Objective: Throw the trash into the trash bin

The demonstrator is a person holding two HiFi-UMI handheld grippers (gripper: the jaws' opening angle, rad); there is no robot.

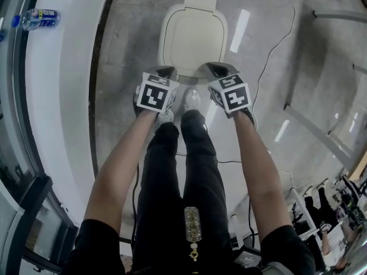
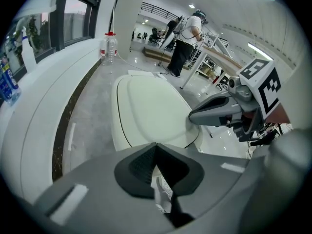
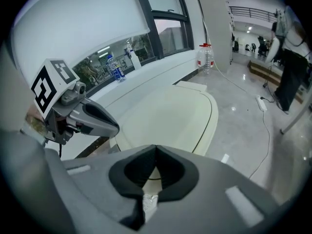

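Hovering above the closed trash bin (image 1: 192, 36), the left claw (image 1: 168, 71) and right claw (image 1: 209, 67) were pressed shut, empty; binning was judged not yet started.

Ahead of feet (image 1: 192, 101), trash bin (image 1: 192, 39) on floor (image 1: 298, 50); bottle (image 1: 37, 19) on ledge (image 1: 57, 96) at left

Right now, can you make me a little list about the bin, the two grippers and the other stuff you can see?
bin: white, on the floor in front of the person's shoes
lid: closed
left gripper: jaws shut, empty, above the bin's near edge
right gripper: jaws shut, empty, above the bin's near edge
trash: none in view
bottle: lying on the white ledge
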